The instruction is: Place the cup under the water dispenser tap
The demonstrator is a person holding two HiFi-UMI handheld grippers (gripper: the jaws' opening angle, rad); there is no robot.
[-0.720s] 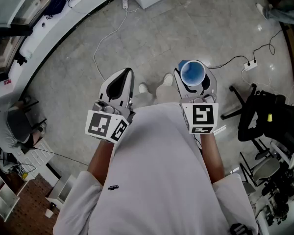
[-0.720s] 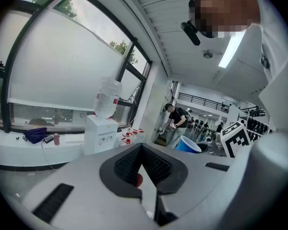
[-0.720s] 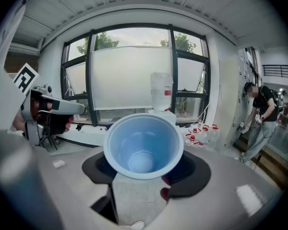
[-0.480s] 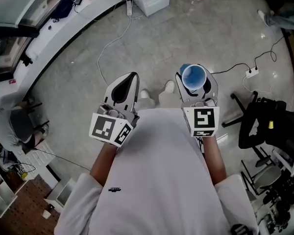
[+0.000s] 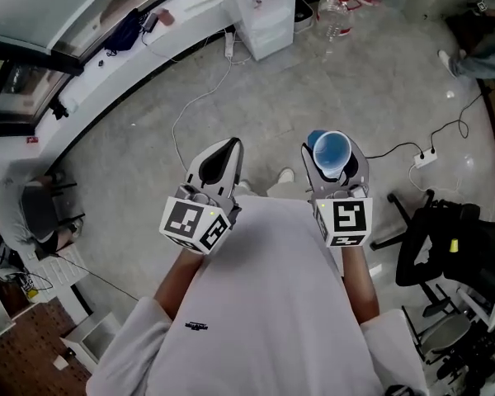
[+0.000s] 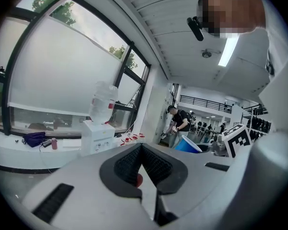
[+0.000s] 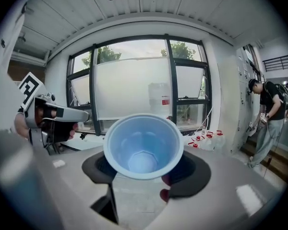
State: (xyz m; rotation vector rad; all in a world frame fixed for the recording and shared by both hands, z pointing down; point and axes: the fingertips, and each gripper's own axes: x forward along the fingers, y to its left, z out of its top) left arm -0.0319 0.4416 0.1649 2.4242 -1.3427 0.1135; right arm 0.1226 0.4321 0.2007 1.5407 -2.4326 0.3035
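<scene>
A blue plastic cup (image 7: 143, 147) sits upright between the pads of my right gripper (image 7: 146, 169), which is shut on it; the cup (image 5: 331, 150) shows from above in the head view, ahead of my body on the right. My left gripper (image 5: 223, 157) is held beside it, shut with nothing in it, its black pads (image 6: 153, 166) pressed together. The white water dispenser (image 6: 99, 135) with a clear bottle on top stands ahead by the window wall; in the head view the water dispenser (image 5: 260, 7) is at the top centre. From the right gripper view the water dispenser (image 7: 159, 102) shows faintly above the cup's rim.
Water bottles with red caps (image 5: 339, 7) lie on the floor right of the dispenser. A white cable (image 5: 194, 101) and a power strip (image 5: 425, 158) trail across the floor. A black office chair (image 5: 445, 250) stands at my right. A person (image 7: 266, 121) stands by the wall at the right.
The floor has slid down the head view and the dispenser has come into sight at the top. Both grippers keep their pose, the cup still held.
</scene>
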